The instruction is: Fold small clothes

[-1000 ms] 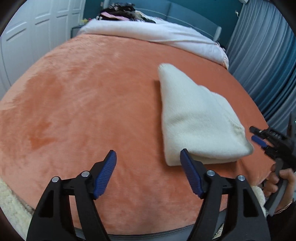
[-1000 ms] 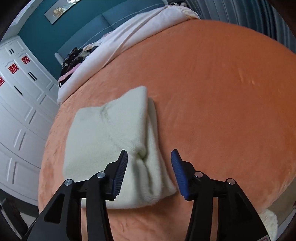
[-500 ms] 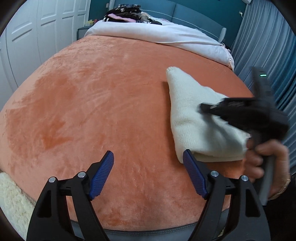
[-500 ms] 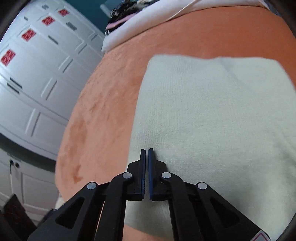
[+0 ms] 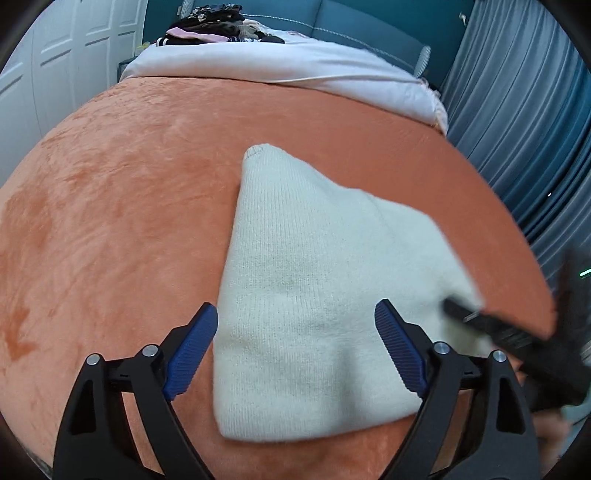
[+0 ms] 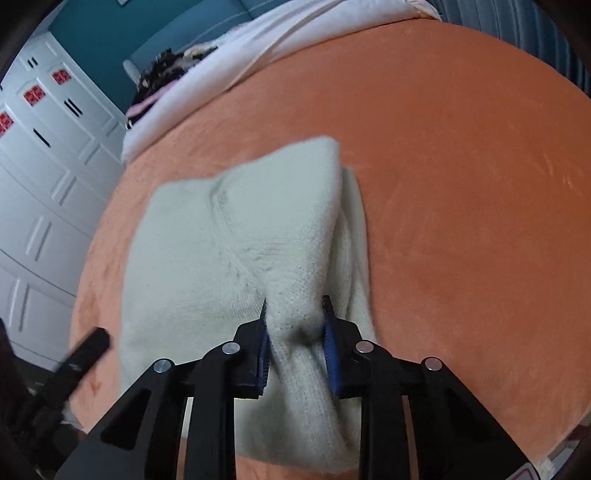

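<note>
Right gripper pinches a bunched edge of the cream knit garment on the orange blanket; left gripper hovers wide open.

A plush orange blanket is spread over the bed, and a white quilt is bunched along its far edge. A heap of dark, mixed clothing is piled on the quilt. A padded teal headboard is seen behind it. White panelled wardrobe doors, marked with red paper emblems, line one side; grey-blue pleated curtains hang along the other.
</note>
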A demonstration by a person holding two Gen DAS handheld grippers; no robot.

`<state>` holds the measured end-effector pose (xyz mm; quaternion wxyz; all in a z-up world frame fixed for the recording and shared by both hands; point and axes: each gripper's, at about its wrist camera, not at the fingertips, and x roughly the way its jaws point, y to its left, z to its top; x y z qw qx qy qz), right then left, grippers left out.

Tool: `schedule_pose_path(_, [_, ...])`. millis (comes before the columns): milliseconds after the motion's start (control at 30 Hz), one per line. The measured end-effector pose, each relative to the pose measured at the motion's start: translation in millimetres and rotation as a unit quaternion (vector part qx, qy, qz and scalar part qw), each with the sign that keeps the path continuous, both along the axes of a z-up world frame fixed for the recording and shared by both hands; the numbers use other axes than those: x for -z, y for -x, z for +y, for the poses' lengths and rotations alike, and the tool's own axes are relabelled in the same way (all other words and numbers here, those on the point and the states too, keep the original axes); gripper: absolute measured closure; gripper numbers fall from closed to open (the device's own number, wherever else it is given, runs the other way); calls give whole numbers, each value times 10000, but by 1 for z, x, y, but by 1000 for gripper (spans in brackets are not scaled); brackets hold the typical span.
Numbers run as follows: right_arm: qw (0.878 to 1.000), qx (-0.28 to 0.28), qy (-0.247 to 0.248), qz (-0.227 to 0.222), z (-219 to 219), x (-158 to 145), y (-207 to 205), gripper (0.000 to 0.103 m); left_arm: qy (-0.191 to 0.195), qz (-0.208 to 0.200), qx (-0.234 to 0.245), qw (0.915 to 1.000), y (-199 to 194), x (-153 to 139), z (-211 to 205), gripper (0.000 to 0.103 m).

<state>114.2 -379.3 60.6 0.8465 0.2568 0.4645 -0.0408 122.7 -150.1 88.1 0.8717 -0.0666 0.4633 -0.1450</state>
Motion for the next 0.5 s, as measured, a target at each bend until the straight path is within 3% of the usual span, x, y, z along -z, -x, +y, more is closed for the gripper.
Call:
schedule_pose_path(100, [9992,163,-81,-347,-10,-17,6,84,-394,229,-46,9990,-3,18,-3,19])
schedule_pose_path(167, [9996,116,54,254,-12,27,-2,81,-382,529,-17,9979,-3,37,-2,19])
schedule_pose_path(200, [9996,40,84,260,-10,40,-3,81,-352,596,-19,9976,-2,44,-2,19])
schedule_pose_path(300, [9999,67,-42,112,-11,22,-2,76,-436,410,-19,9982,5,41,0,17])
schedule_pose_path(400, [9996,209,-81,-174,-14,-1,10,60,-292,443,-27,9986,9,34,5,16])
schedule_pose_path(467, [9991,272,-169,-270,-19,-6,20,37,-161,541,-90,9984,11,33,11,15])
schedule_pose_path(500, [9988,316,-250,-277,-21,-5,22,35,-116,571,-122,9982,11,33,13,14])
